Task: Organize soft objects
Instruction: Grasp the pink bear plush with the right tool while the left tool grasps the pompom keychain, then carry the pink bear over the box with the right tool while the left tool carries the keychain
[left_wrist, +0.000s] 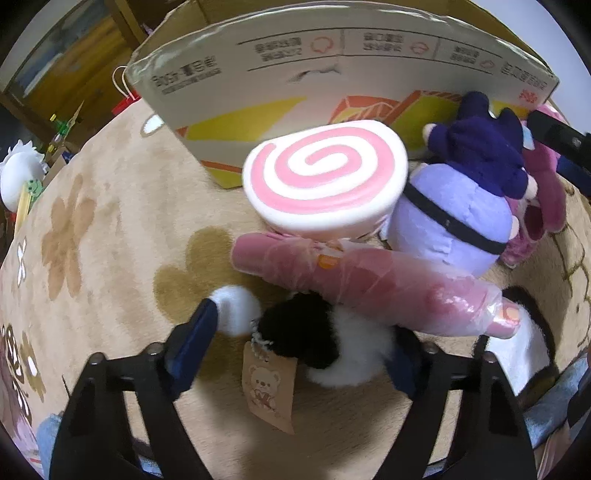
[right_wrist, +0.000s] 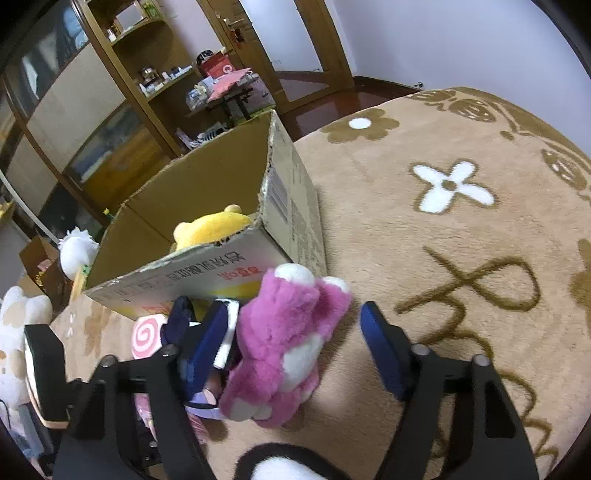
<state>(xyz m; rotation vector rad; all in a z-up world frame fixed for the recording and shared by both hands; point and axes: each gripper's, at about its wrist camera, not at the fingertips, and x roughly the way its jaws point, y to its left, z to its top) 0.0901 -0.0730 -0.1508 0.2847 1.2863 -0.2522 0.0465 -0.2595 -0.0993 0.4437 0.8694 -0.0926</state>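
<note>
My left gripper (left_wrist: 301, 339) is open around a black-and-white plush (left_wrist: 317, 339) with a paper bear tag (left_wrist: 267, 391), lying on the rug. A pink plastic-wrapped roll (left_wrist: 373, 282) lies across it. Behind are a pink-swirl cushion (left_wrist: 325, 177) and a purple plush with dark hair (left_wrist: 454, 206). My right gripper (right_wrist: 295, 332) is open around a pink plush bear (right_wrist: 280, 350) lying by the cardboard box (right_wrist: 291, 206). A yellow plush (right_wrist: 210, 227) sits inside the box. The swirl cushion (right_wrist: 147, 334) also shows in the right wrist view.
The tan flower-patterned rug (right_wrist: 443, 229) spreads to the right. The box wall (left_wrist: 295, 74) stands just behind the toys. White plush toys (right_wrist: 22, 325) lie at the left. A wooden cabinet (right_wrist: 92, 110) and cluttered shelves stand behind.
</note>
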